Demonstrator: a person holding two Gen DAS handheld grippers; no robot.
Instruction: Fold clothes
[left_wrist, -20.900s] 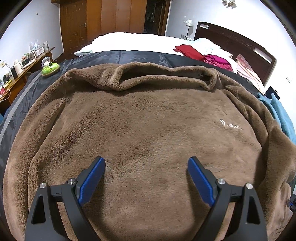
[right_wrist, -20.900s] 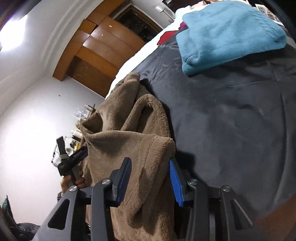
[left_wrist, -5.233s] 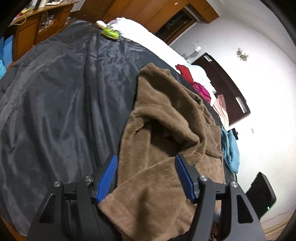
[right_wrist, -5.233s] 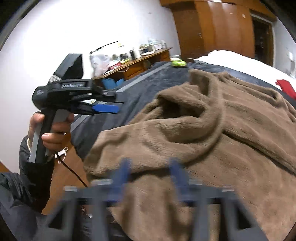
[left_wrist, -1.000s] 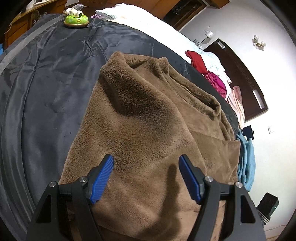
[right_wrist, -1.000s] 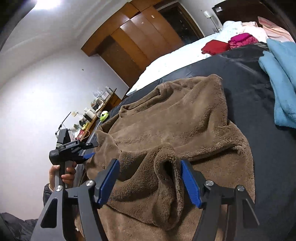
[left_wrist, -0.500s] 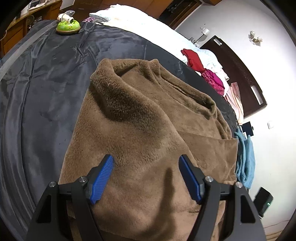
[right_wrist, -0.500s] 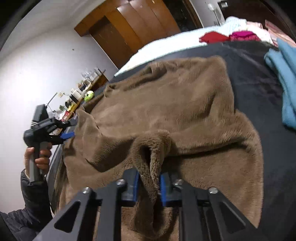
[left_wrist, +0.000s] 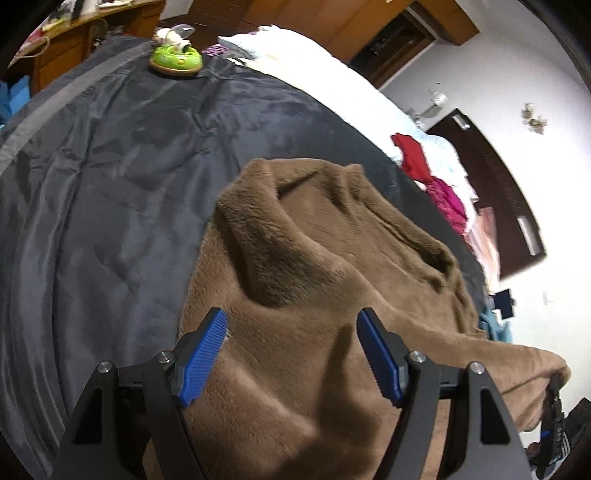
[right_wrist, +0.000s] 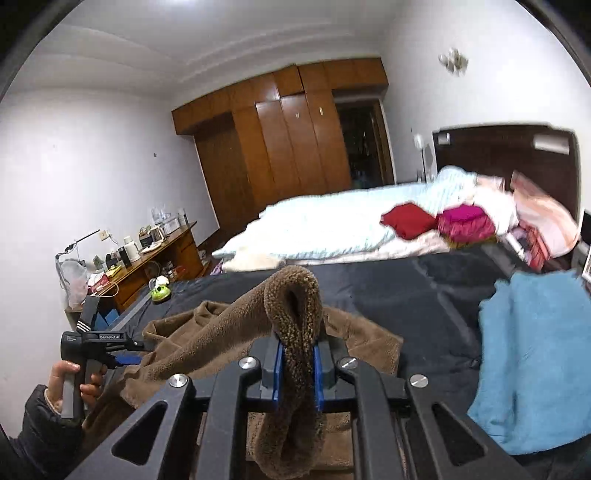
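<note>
Fleece: brown fleece (left_wrist: 332, 295) lies partly folded on the dark cover (left_wrist: 110, 192), reaching the cover's near edge; one fold is raised off it.
Raised fold: a loop of fleece stands up between the pads of the right gripper (right_wrist: 297, 363), the rest trailing down to the cover.
Right gripper: clenched on that fold, pads pressed on both sides of it.
Left gripper (left_wrist: 291, 360): released, jaws wide, above the fleece near its left edge; whether the pads touch the pile cannot be told.
Hand (right_wrist: 70, 384): grips the left gripper's handle, in a dark sleeve.
Blue garment (right_wrist: 535, 362): on the cover's right side, apart from the fleece.
Green toy (left_wrist: 176, 61): at the cover's far left corner.
</note>
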